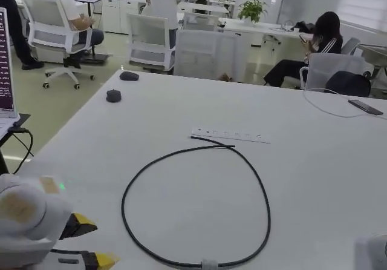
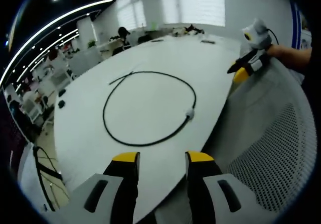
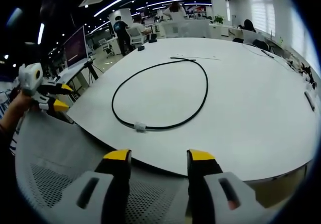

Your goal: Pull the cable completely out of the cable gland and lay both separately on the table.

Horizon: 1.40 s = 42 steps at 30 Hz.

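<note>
**Pin the cable gland (image 1: 208,264), then draw the cable (image 1: 268,212) straight**

Start from open: left gripper (image 2: 161,158) and right gripper (image 3: 159,156) with jaws apart, holding nothing, hanging off the near edge of the table (image 1: 314,179) above a mesh chair back (image 3: 60,184). Find the black cable lying as a wide loop, the pale cable gland threaded on its nearest stretch, close to the edge. Reach in with one claw and clamp the gland across its body, not the cord. Close the other on the cable just beside it. Pull along the cord's line, steadily, re-gripping as needed. Keep the loop on the table
</note>
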Each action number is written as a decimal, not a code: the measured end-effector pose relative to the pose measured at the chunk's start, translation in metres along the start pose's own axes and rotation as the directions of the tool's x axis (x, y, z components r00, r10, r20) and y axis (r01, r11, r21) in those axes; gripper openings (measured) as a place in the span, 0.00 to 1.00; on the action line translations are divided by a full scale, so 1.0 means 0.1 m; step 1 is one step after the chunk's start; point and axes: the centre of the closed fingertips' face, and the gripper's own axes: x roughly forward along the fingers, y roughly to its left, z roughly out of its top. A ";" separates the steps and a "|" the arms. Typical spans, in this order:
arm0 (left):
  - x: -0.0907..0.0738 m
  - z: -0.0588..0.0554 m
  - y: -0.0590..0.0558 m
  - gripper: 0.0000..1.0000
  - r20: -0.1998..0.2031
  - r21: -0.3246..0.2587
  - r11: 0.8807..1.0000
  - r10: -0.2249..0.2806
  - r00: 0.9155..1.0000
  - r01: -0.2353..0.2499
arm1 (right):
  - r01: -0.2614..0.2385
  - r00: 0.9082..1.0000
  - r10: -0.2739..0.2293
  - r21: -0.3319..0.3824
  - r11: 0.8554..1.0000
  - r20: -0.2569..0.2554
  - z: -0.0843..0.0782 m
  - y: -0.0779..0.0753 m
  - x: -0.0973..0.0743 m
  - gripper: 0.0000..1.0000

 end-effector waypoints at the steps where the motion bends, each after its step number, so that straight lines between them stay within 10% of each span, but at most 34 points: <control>1: 0.06 0.12 -0.03 0.37 0.022 0.005 1.000 -0.023 0.999 0.023 | -0.003 1.000 0.003 -0.001 1.000 0.002 0.00 0.00 0.00 0.46; 9: 0.47 0.54 -0.49 0.32 0.001 0.149 0.963 -0.227 0.974 0.225 | -0.010 1.000 0.009 0.005 1.000 0.002 0.00 0.01 0.00 0.46; 12: 0.62 0.55 -0.63 0.35 -0.049 0.200 0.939 -0.274 0.960 0.279 | -0.016 1.000 0.016 0.014 1.000 0.007 0.00 0.02 0.00 0.45; 18: 0.99 0.46 -0.88 0.36 -0.195 0.291 0.857 -0.383 0.903 0.426 | -0.025 1.000 0.024 0.016 1.000 0.009 0.00 0.03 0.01 0.45; 21: 1.18 0.38 -0.90 0.36 -0.251 0.304 0.837 -0.390 0.886 0.455 | -0.027 1.000 0.027 0.015 1.000 0.009 0.00 0.03 0.01 0.44; 25: 1.44 0.29 -0.88 0.35 -0.301 0.284 0.831 -0.397 0.867 0.479 | -0.035 0.999 0.035 0.012 0.999 0.004 0.00 0.04 0.01 0.44; 30: 1.71 0.24 -0.85 0.33 -0.330 0.279 0.834 -0.382 0.863 0.476 | -0.037 0.999 0.037 0.014 0.999 0.006 0.00 0.05 0.01 0.44; 33: 1.75 0.29 -0.84 0.27 -0.307 0.294 0.838 -0.372 0.876 0.459 | -0.068 0.998 0.068 -0.015 0.998 -0.010 -0.02 0.10 0.03 0.46; 42: 1.91 0.22 -0.86 0.24 -0.332 0.228 0.854 -0.383 0.862 0.468 | -0.079 0.997 0.079 -0.003 0.997 -0.014 -0.03 0.11 0.03 0.45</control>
